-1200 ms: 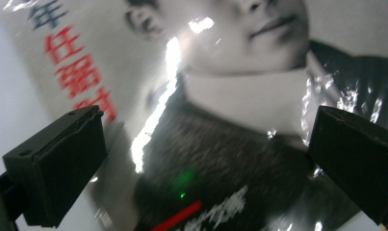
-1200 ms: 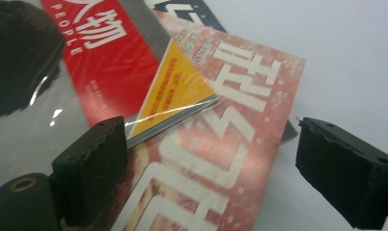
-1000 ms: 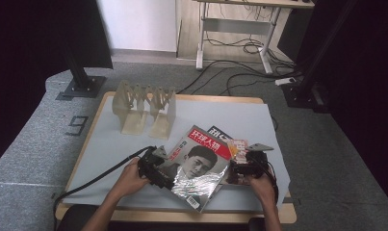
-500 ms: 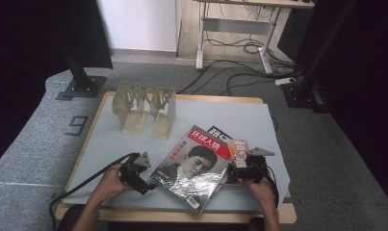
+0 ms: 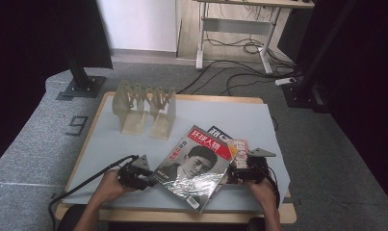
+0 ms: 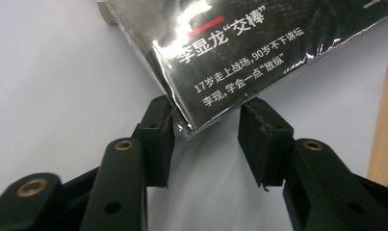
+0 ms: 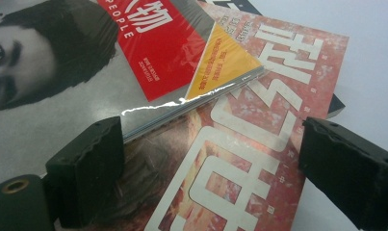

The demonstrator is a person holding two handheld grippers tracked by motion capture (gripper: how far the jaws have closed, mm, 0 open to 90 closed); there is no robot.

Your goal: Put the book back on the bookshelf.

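Observation:
A plastic-wrapped magazine (image 5: 196, 166) with a red title band and a portrait lies tilted near the table's front, on top of a pink-red magazine (image 5: 239, 147) and a dark one (image 5: 219, 132). My left gripper (image 5: 150, 175) is at its left corner. In the left gripper view the gripper (image 6: 206, 139) is open, with the glossy corner of the wrapped magazine (image 6: 239, 62) reaching between the jaws. My right gripper (image 5: 232, 173) is at the stack's right side. It (image 7: 211, 163) stands wide open over the pink-red magazine (image 7: 239, 159), its left jaw near the top magazine's edge (image 7: 191, 103).
Translucent beige racks (image 5: 146, 108) stand at the back left of the grey mat (image 5: 109, 144). The wooden table edge (image 5: 182, 219) runs just behind my hands. A black cable (image 5: 85, 180) trails left from the left gripper.
The left gripper drew back to the left, from over the magazine's cover to its left corner. The right gripper and the magazines have hardly moved.

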